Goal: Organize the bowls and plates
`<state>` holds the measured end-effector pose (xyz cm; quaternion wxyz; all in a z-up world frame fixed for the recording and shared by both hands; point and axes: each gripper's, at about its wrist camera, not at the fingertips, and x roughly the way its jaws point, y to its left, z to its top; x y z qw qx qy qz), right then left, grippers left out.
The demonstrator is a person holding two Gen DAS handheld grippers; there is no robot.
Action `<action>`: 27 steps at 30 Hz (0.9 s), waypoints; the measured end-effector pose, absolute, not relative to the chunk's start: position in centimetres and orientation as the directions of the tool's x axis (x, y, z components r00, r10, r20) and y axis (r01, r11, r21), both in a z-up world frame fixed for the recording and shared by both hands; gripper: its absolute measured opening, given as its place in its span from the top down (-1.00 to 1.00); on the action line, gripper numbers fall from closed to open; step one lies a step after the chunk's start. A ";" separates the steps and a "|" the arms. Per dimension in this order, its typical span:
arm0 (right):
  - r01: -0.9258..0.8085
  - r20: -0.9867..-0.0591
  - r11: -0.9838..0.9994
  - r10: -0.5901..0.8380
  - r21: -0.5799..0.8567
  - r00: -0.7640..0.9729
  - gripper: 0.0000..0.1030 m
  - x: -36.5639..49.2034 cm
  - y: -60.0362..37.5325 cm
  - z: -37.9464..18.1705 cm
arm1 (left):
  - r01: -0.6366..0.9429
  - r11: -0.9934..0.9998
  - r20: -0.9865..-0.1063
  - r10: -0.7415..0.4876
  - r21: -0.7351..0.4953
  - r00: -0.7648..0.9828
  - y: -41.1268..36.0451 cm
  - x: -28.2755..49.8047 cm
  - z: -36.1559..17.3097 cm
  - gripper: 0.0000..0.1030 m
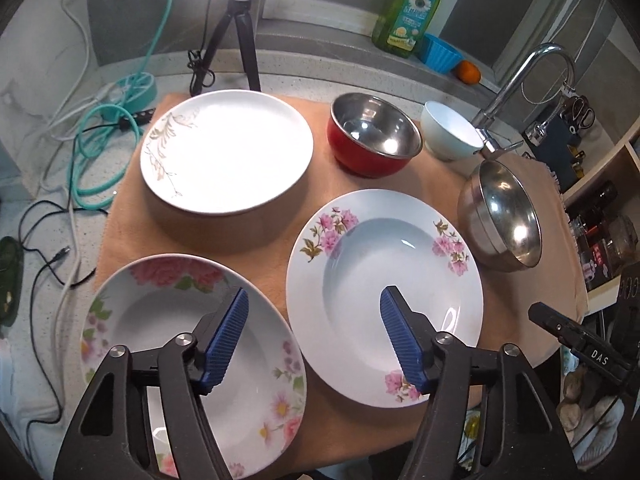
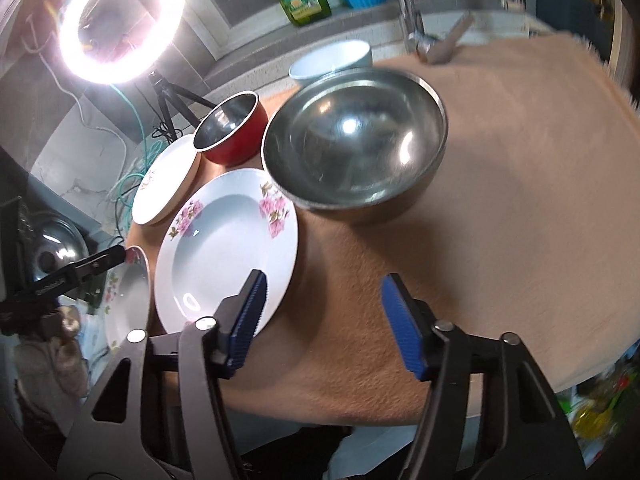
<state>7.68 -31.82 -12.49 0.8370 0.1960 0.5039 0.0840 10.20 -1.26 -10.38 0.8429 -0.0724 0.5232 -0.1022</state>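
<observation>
Three plates and three bowls sit on a tan cloth (image 1: 248, 236). The left claw (image 1: 314, 312) hangs open, empty, over the gap between the rose plate (image 1: 160, 316) and the pink-flowered plate (image 1: 384, 276). The right claw (image 2: 322, 296) is open too, gripping nothing, beside that plate's near rim, the steel bowl (image 2: 354, 140) beyond.

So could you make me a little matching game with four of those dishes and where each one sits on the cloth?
Things:
1. red bowl
2. steel bowl
3. pale blue bowl
4. leaf-pattern plate

Places:
A. far left of the cloth
B. by the tap's base
C. right edge, beside the pink-flower plate
D. between the far plate and the small bowl

Pairs: 1-D, 2-C, 3-B, 4-A
</observation>
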 end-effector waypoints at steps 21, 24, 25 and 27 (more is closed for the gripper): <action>0.115 -0.761 0.789 0.528 0.604 0.377 0.40 10.4 -31.3 -16.9 | 0.093 0.935 -0.897 -0.356 -0.344 0.263 -0.4 16.2 -14.1 0.41; 0.121 -0.753 0.774 0.547 0.622 0.366 0.52 10.8 -31.1 -17.5 | 0.087 0.931 -0.899 -0.365 -0.355 0.243 -0.2 16.7 -14.5 0.45; 0.122 -0.751 0.771 0.551 0.625 0.363 0.56 10.8 -31.1 -17.6 | 0.087 0.931 -0.900 -0.366 -0.355 0.238 -0.1 16.8 -14.6 0.45; 0.118 -0.750 0.770 0.556 0.627 0.359 0.58 11.0 -30.9 -17.8 | 0.090 0.932 -0.903 -0.363 -0.352 0.230 0.0 16.9 -14.8 0.50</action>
